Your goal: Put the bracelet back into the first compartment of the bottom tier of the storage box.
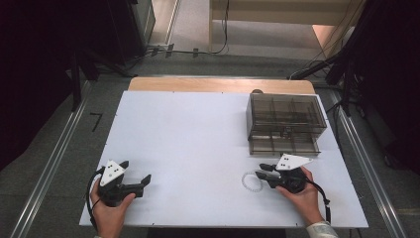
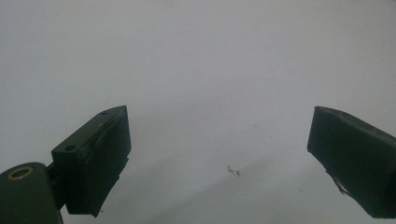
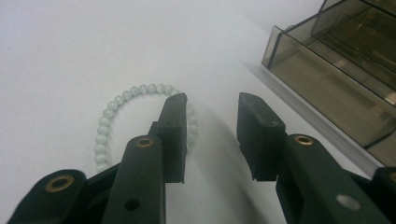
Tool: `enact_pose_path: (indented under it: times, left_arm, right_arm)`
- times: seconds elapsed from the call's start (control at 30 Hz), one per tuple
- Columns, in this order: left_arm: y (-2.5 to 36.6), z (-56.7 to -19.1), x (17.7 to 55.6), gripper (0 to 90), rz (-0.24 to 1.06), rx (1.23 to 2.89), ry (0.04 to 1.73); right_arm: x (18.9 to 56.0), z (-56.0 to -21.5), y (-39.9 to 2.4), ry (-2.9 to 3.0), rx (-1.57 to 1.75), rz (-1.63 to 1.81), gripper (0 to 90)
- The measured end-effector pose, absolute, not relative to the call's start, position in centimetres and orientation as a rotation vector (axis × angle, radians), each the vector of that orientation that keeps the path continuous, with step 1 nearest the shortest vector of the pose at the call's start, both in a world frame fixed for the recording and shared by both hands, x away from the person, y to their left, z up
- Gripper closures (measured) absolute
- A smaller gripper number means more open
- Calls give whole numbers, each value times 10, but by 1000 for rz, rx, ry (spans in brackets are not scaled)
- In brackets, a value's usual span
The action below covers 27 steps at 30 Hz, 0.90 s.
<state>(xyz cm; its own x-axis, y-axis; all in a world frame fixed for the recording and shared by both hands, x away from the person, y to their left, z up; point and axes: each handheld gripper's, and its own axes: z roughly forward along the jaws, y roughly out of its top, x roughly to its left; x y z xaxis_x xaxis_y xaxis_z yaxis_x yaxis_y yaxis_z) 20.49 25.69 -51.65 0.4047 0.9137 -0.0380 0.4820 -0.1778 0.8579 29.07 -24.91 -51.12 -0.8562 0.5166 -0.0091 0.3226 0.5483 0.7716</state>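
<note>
A bracelet of pale round beads (image 1: 251, 181) lies on the white table top (image 1: 188, 129), near the front right. My right gripper (image 1: 259, 171) is low over the bracelet's right side, held in a hand. In the right gripper view the bracelet (image 3: 112, 105) curves under the left jaw, and a few beads show in the gap between the jaws of the right gripper (image 3: 212, 100). The jaws stand partly apart and the pads do not press on the beads. My left gripper (image 1: 135, 171) rests at the front left, wide open over bare table (image 2: 217, 116).
A smoky clear plastic drawer box (image 1: 286, 116) stands at the back right, with its bottom drawer (image 1: 283, 145) pulled out toward the right gripper. The box (image 3: 336, 56) lies close to the right of the jaws. A wooden edge (image 1: 218, 84) runs behind the white top.
</note>
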Motion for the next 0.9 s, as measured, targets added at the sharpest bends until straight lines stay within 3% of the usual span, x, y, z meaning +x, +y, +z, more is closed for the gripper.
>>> enact_pose_path:
  times: [0.9]
  left_arm:
    - [257, -516, 205, 68, 641, 1815, 1208]
  right_arm:
    - [293, -514, -240, 2604, 709, 1123, 742]
